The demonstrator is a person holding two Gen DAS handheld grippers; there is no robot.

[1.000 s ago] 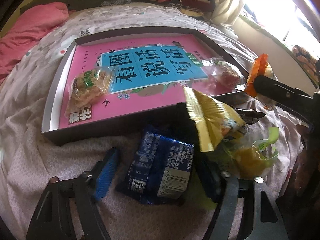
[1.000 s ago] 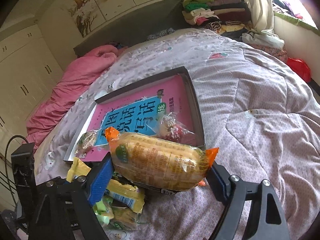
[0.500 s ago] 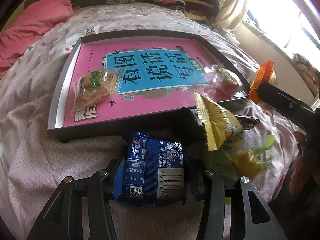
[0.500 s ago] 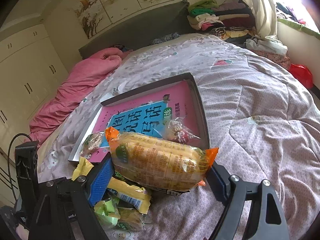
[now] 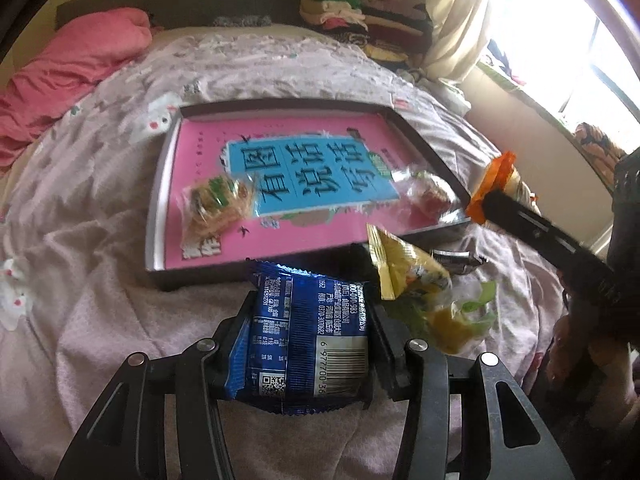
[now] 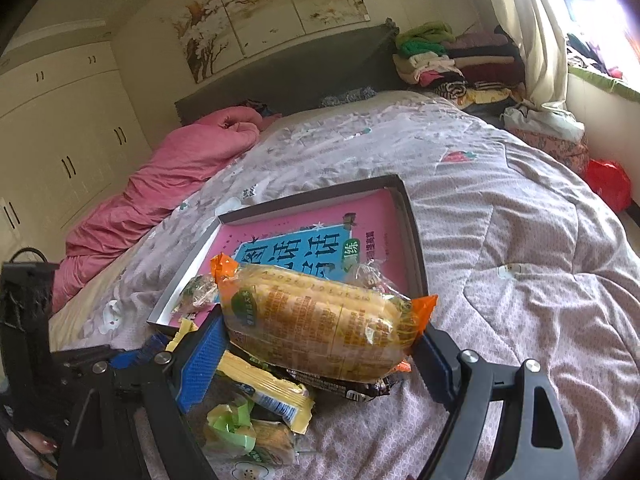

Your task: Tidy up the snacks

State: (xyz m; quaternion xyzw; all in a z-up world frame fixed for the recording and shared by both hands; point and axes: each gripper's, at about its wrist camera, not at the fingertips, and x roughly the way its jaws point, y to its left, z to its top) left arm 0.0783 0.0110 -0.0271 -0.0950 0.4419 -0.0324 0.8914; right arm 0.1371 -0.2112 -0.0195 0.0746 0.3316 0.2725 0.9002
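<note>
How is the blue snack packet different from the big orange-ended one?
The blue packet is dark and opaque, so its contents are hidden; the orange-ended packet is clear, showing yellow snacks inside. The blue packet looks flat with a barcode facing up; the orange-ended packet looks long and puffy. The left gripper holds the blue packet; the right gripper holds the orange-ended one. Both are sealed and clamped between fingers, near the tray.

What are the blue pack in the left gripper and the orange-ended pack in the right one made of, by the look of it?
Blue pack: looks like opaque glossy plastic or foil film, with crimped zigzag ends and a printed barcode. Orange-ended pack: thin clear plastic film, crinkly and shiny, with the yellow contents showing through. Both probably deform easily.
</note>
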